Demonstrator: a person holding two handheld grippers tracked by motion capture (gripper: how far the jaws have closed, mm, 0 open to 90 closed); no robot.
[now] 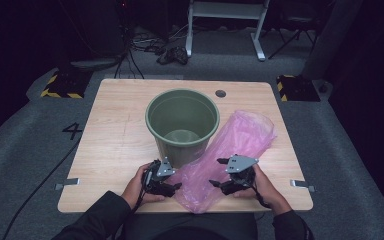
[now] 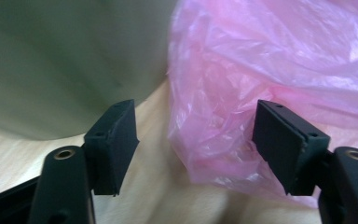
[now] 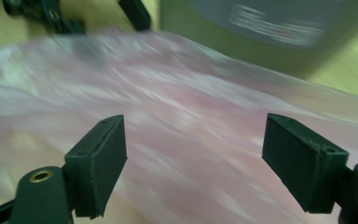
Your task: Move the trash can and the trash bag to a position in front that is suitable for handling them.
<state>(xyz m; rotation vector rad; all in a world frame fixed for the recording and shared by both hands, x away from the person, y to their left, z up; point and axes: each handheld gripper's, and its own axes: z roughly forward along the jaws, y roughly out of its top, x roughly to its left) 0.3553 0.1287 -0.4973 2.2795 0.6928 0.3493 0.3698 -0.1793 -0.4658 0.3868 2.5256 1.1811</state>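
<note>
The green bin (image 1: 182,125) stands upright mid-counter (image 1: 115,145), nothing inside. The pink bag (image 1: 230,150) lies beside it, touching, between the left gripper (image 1: 172,186) and right gripper (image 1: 216,172), both jaws wide.

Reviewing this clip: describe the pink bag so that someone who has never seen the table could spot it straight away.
On the wooden table stands a green bucket near the middle. The pink bag lies flat just to the bucket's right, running from the table's near edge diagonally away to the right, between the left gripper and the right gripper. It is the one thin, crinkled, see-through pink thing there.
</note>
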